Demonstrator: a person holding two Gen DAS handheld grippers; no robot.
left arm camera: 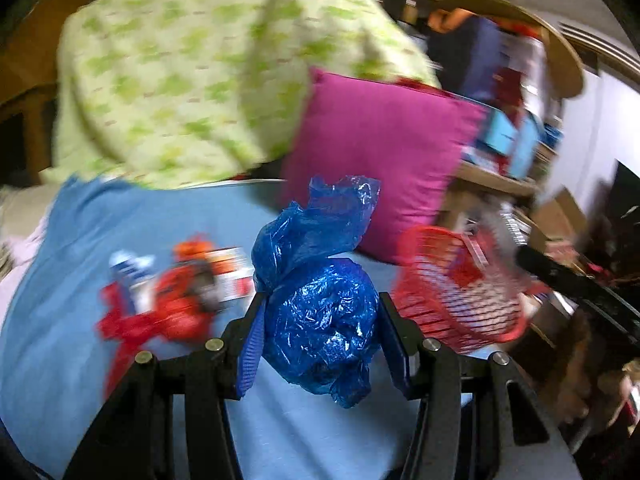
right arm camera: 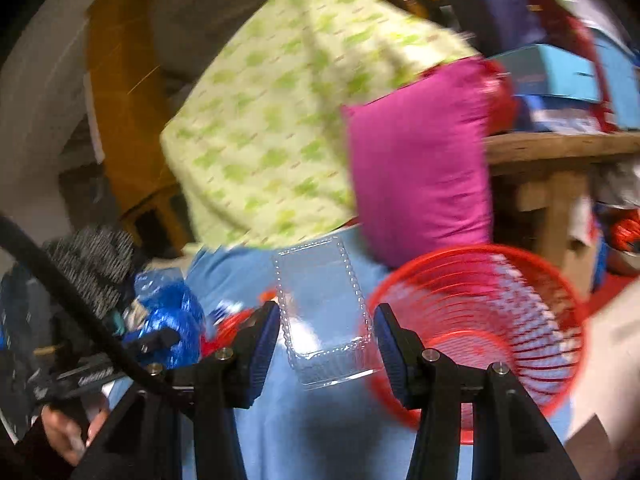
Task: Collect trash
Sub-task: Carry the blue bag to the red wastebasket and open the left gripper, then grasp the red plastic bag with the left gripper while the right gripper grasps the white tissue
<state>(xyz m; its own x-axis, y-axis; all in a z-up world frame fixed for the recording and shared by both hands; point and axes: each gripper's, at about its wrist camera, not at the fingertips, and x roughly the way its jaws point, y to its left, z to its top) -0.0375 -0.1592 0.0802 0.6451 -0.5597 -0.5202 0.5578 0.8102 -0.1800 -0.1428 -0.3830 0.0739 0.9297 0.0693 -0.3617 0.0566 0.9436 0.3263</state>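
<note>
Blue crumpled plastic bag [left arm camera: 320, 312] clamped between left gripper [left arm camera: 320, 320] fingers; clear plastic clamshell tray [right arm camera: 326, 316] clamped between right gripper [right arm camera: 326, 332] fingers, both half-spread.

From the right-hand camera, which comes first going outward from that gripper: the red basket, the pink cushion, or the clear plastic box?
1. Clear plastic box, between the right gripper's fingers.
2. Red basket, just right.
3. Pink cushion, behind, upper right.

shelf clutter [left arm camera: 516, 92] blurred, red wrappers [left arm camera: 160, 308] smeared
</note>
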